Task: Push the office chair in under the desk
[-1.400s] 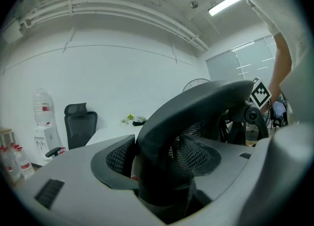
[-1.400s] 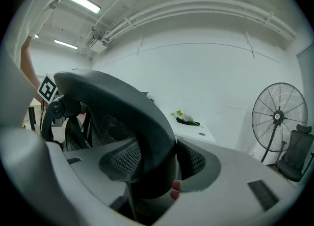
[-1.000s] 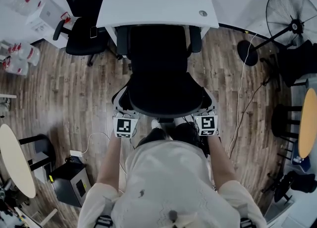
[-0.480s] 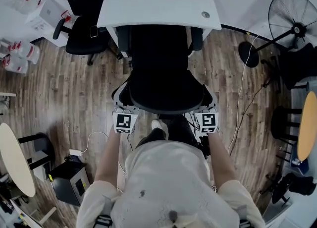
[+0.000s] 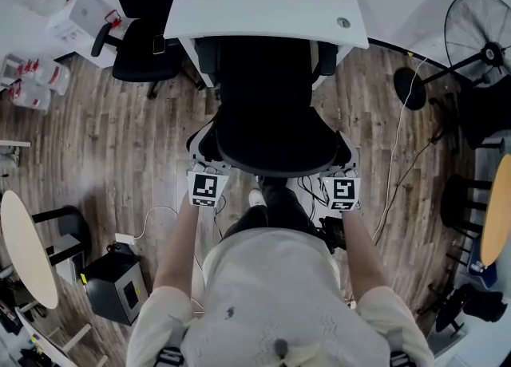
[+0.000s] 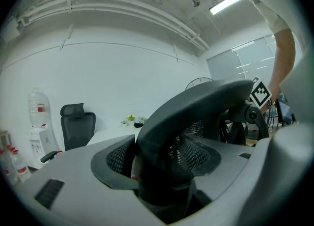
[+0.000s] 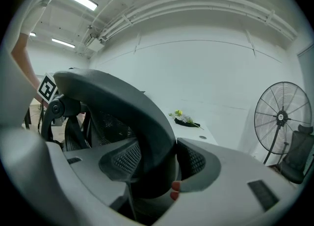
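The left tongs [image 5: 204, 167] and the right tongs [image 5: 342, 172] each clamp one side of the back rim of the office chair [image 5: 267, 118]. The chair faces the white worktop [image 5: 239, 6], its seat front reaching the near edge and its backrest out over the wood floor [image 5: 120, 142]

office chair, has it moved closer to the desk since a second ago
Yes. The office chair has rolled further under the white desk: less seat shows before the desk's near edge.
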A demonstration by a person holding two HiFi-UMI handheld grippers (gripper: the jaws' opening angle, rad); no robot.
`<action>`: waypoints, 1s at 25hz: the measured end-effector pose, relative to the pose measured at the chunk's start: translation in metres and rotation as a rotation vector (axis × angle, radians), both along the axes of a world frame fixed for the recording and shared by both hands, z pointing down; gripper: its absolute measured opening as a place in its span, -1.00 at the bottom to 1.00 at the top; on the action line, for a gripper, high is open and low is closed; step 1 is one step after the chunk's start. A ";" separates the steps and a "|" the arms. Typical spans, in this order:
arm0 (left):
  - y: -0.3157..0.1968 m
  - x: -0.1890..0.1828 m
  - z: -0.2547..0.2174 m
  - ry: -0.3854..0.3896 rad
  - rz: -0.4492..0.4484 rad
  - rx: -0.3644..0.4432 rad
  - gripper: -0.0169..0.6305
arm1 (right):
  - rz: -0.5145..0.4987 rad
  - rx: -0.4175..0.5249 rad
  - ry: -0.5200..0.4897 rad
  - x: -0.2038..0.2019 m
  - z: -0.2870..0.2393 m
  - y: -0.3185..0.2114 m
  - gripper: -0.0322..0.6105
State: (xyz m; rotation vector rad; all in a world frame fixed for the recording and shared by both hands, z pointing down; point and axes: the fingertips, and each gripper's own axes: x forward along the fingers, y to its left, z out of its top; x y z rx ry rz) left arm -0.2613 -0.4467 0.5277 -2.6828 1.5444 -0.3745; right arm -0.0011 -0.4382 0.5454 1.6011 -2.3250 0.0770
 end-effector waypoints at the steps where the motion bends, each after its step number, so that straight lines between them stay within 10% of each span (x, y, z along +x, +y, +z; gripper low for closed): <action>1: -0.002 -0.001 0.000 0.000 0.001 0.000 -0.01 | 0.000 0.001 0.000 -0.001 0.000 -0.002 -0.16; 25: -0.055 -0.004 0.006 -0.002 0.002 0.003 -0.01 | 0.007 0.013 0.007 -0.005 0.007 -0.053 -0.17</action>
